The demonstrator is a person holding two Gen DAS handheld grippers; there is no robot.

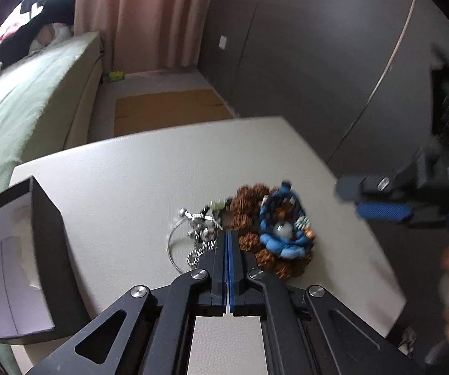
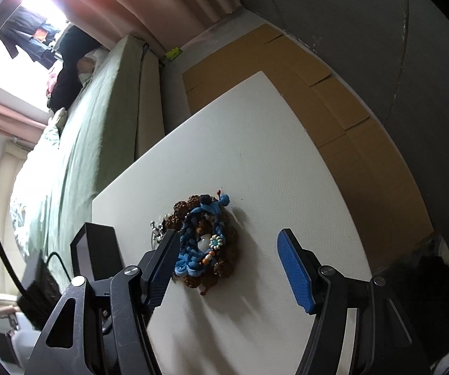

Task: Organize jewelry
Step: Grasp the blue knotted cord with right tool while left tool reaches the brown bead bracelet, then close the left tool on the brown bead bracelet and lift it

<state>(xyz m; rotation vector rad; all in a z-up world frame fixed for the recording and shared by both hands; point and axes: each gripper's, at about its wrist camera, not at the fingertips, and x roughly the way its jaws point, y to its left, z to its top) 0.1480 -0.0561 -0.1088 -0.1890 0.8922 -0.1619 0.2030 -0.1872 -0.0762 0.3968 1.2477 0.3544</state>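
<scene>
Sorting the jewelry seems to be at its beginning, because all the pieces lie together in one small heap on the white table (image 1: 149, 168). The heap holds a brown seed-bead bracelet (image 1: 249, 206), a blue braided bracelet (image 1: 282, 243) that lies on top of it, and a silver chain with a thin ring (image 1: 193, 234) just beside them on the left. An open black box (image 1: 21, 250) with a pale lining stands at the left edge of the table, well apart from the heap, and I see nothing inside it.

The left claw (image 1: 228, 234) is clenched, its blue pads pressed together, with the tips at the place where the silver chain meets the brown beads. I cannot tell if it pinches a link or only touches the heap. The right claw (image 2: 227, 268) is released, its jaws wide, and the blue bracelet shows between them in its own view.

I judge the next move is to separate one piece from the others, probably the blue one on top, without dragging the brown beads, and to carry it to the box.
</scene>
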